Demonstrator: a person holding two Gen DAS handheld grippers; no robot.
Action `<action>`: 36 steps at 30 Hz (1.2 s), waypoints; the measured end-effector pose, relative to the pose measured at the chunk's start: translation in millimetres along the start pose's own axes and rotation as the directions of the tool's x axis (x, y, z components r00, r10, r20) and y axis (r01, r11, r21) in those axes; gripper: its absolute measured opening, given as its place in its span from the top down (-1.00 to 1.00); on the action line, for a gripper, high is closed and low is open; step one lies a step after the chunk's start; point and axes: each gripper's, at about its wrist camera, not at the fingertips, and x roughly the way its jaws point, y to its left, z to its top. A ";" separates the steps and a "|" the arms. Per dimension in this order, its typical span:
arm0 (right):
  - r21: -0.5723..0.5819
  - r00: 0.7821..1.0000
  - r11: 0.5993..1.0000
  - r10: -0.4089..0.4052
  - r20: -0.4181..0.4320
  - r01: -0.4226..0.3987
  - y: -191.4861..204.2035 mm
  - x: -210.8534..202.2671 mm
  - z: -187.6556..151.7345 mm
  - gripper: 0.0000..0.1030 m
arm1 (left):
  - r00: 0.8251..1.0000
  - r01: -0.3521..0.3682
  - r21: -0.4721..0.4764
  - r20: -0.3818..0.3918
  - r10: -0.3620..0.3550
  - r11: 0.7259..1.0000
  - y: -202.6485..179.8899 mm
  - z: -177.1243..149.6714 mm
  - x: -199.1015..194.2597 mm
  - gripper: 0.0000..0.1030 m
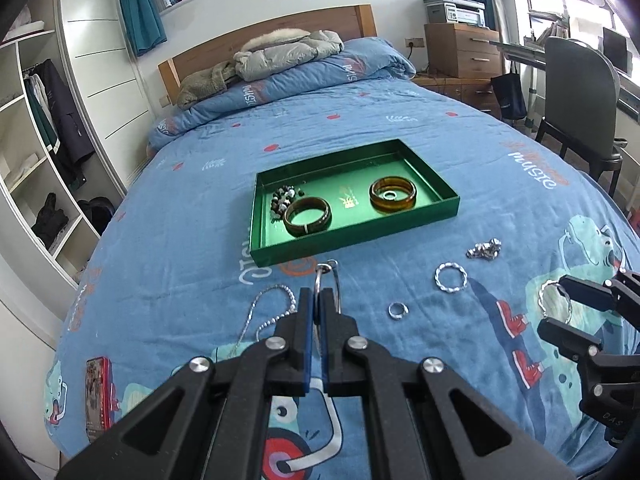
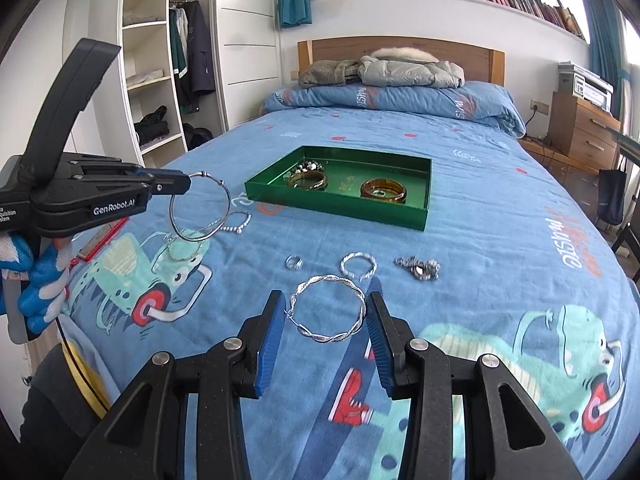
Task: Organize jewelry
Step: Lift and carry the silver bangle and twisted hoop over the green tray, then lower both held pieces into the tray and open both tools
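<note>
The left gripper [image 2: 182, 184] jaws grip a thin silver hoop [image 2: 200, 208]; the right gripper [image 2: 326, 316] jaws hold a twisted bangle [image 2: 326, 314]. Next, both probably go into the green tray [image 2: 336, 204].

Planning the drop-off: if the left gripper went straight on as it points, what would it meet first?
Probably the near wall of the green tray, just beyond the thin hoop held by the left gripper; depth is uncertain.

Green tray [image 1: 436, 210], amber bangles [image 1: 393, 195], silver twisted hoop [image 2: 328, 308]; blue cartoon-printed bedspread [image 2: 500, 240]; teal curtains [image 1: 140, 8] upper left.
</note>
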 end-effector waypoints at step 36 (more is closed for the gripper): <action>0.132 0.992 0.985 -0.101 -0.075 0.110 -125.6 265.7 179.2 0.20 | 0.994 0.098 -0.091 -0.032 -0.101 0.991 7.0 154.0 245.5 0.95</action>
